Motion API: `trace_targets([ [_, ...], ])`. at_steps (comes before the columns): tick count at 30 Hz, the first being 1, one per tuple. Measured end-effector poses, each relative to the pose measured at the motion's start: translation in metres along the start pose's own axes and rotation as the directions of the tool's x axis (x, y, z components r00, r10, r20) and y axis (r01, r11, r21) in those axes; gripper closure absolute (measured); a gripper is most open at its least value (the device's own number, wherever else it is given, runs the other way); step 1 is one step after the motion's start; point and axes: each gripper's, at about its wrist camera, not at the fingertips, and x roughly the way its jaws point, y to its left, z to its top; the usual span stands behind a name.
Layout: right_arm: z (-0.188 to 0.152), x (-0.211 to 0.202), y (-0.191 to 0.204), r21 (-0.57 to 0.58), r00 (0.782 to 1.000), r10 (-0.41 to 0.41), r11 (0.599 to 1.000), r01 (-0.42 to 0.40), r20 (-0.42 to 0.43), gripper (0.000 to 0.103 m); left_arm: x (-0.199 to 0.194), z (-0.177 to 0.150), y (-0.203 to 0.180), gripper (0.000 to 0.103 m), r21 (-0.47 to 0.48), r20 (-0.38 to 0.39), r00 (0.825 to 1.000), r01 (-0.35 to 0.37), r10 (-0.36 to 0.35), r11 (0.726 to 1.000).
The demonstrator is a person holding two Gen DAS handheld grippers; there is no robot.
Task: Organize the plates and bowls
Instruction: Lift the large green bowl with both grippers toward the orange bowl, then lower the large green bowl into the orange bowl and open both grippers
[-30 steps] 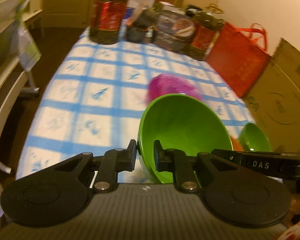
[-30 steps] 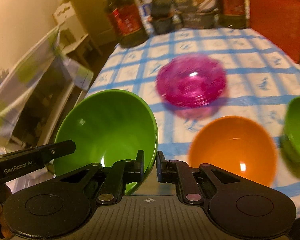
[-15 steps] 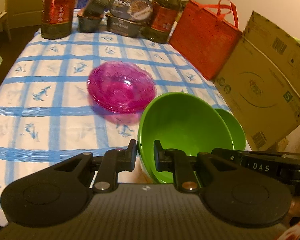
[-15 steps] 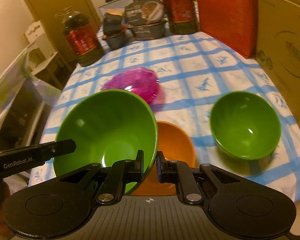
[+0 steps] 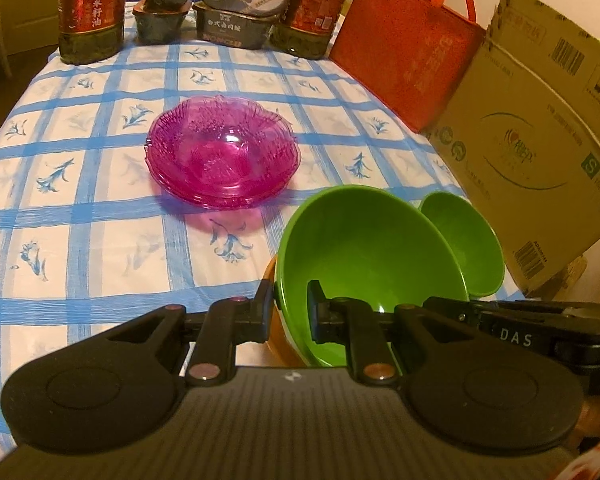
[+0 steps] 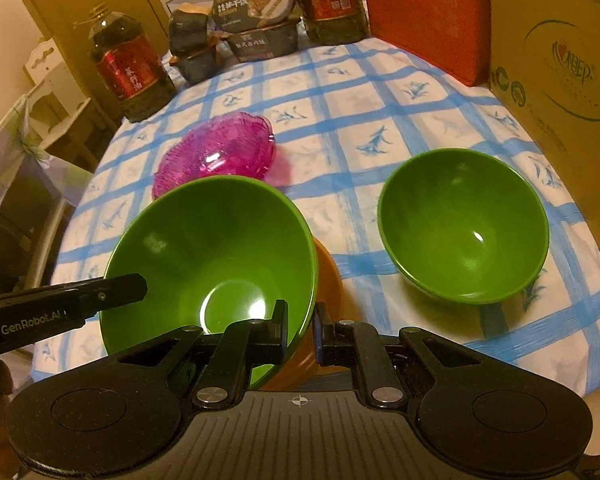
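Green bowl (image 5: 364,248) rim clamped by both grippers' fingers (image 6: 280,332); only the right view shows the second green bowl (image 6: 464,228) whole.

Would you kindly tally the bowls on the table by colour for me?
Green bowls: 2, the large bowl held in both claws and the small bowl.
Orange bowls: 1, the orange bowl mostly hidden under the large one.
Pink bowls: at least 1, the pink stack; layers unclear.
Total: at least 4.

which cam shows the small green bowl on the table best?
Right wrist. The small green bowl shows whole there, rim and inside, standing apart on the tablecloth. In the left wrist view the held large green bowl covers most of it; only its right part shows.
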Motion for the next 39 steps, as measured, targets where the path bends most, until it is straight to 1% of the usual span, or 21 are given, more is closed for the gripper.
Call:
trace_targets([
  [16, -0.005, 0.017, 0.000, -0.037, 0.999, -0.047, 0.998, 0.046, -0.018, 0.091, 0.019, -0.006, 0.002, 0.088, -0.001, -0.028, 1.000, -0.010, 0.010, 1.000],
  [35, -0.004, 0.023, 0.000, -0.058, 0.998, -0.065, 0.996, 0.065, -0.008, 0.090, 0.025, -0.010, 0.003, 0.088, 0.005, -0.032, 0.999, -0.018, 0.018, 1.000],
  [36, -0.003, 0.024, 0.000, -0.060, 0.998, -0.060, 0.996, 0.060, -0.008, 0.085, 0.026, -0.010, 0.004, 0.088, 0.004, -0.030, 0.999, -0.018, 0.019, 1.000],
  [37, -0.002, 0.023, 0.000, -0.059, 0.999, -0.051, 0.997, 0.050, -0.003, 0.070, 0.026, -0.010, 0.005, 0.085, -0.001, -0.024, 1.000, -0.016, 0.016, 1.000],
  [38, -0.002, 0.022, -0.001, -0.049, 0.999, -0.035, 0.998, 0.036, 0.003, 0.061, 0.025, -0.010, 0.006, 0.082, -0.008, -0.017, 1.000, -0.018, 0.018, 1.000],
  [39, -0.001, 0.021, -0.002, -0.036, 1.000, -0.026, 0.999, 0.026, 0.011, 0.048, 0.025, -0.010, 0.006, 0.080, -0.009, -0.015, 1.000, -0.018, 0.018, 1.000],
])
